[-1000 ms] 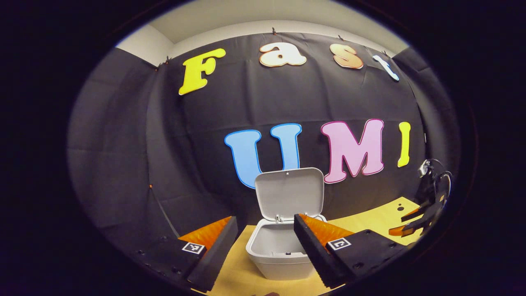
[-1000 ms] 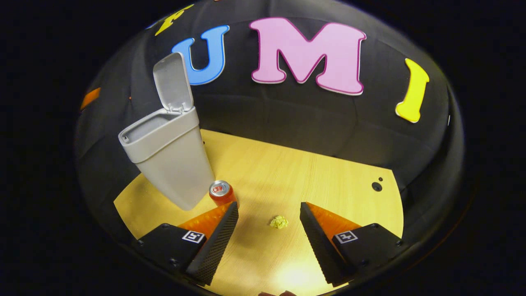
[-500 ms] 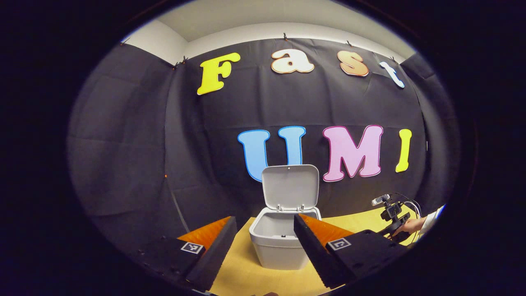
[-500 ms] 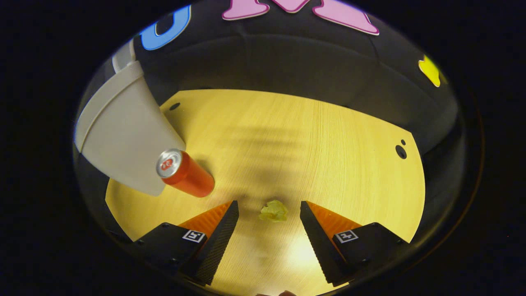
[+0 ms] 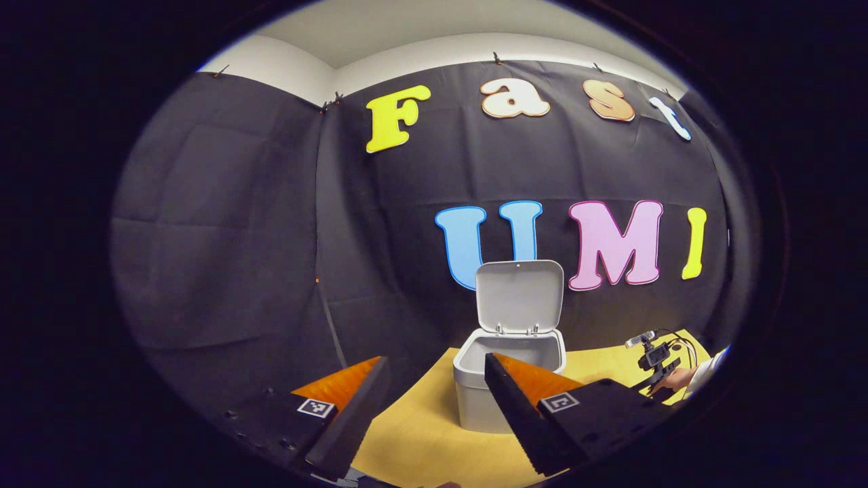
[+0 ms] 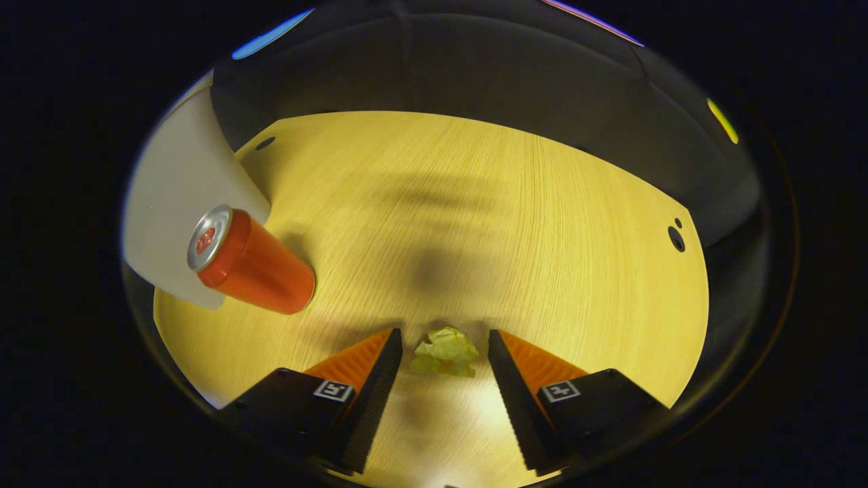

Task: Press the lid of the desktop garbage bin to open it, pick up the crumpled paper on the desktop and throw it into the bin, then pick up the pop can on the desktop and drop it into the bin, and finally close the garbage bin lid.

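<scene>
Crumpled paper [image 6: 445, 352]: it lay on the surface [image 6: 475, 203] between the two fingers of your right gripper [image 6: 444, 349], whose jaws stood spread to either side of it with a gap on each side, so nothing was yet grasped. By its look the wad was very light, soft and springy; it would likely squash under pressure, not resist, and could skid on the smooth wood if one finger met it first. Closing across its thickest middle, low to the surface, appeared the soundest hold. Pop can [image 6: 249, 263]: it stood to the left of the paper, well apart from it, just beside the bin's wall [image 6: 173, 203]; thin-walled and smooth, it probably called for a grip across the mid-body. Garbage bin [image 5: 510, 379]: in the left gripper view its lid [image 5: 519, 295] stood raised at the far side, the mouth open. Your left gripper [image 5: 434, 407] hung released and empty, near the bin. Hidden or unclear: the bin's floor could not be seen, the can's base edge was partly in shadow, and whether the can was full or empty could not be told.
</scene>
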Demonstrator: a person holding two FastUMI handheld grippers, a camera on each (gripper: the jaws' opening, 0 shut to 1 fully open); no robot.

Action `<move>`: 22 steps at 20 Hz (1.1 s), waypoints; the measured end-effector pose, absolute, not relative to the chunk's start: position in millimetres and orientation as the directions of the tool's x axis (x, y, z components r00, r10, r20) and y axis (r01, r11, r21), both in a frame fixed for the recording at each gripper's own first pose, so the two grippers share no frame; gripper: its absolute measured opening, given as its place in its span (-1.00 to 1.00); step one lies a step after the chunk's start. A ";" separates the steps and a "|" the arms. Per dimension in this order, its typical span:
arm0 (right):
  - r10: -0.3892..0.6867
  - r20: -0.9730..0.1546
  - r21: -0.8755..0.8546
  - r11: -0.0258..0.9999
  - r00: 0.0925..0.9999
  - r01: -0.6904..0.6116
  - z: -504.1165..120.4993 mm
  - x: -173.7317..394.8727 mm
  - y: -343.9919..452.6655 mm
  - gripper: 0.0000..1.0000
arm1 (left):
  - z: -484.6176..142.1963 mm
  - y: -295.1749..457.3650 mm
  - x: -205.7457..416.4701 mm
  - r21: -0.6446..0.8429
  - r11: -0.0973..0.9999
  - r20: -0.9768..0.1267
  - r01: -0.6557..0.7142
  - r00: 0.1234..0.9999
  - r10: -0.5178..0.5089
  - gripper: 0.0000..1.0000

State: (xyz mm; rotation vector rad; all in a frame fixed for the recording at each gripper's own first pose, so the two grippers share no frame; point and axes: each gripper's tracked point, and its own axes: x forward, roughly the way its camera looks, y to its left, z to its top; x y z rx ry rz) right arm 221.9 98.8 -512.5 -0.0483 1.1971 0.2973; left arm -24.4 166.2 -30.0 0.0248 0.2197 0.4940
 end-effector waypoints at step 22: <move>0.656 -0.227 0.220 0.754 0.719 -0.619 -168.5 291.1 131.2 -0.31 | -29.6 136.2 -1.9 0.032 0.932 -0.179 -0.361 0.915 0.361 0.89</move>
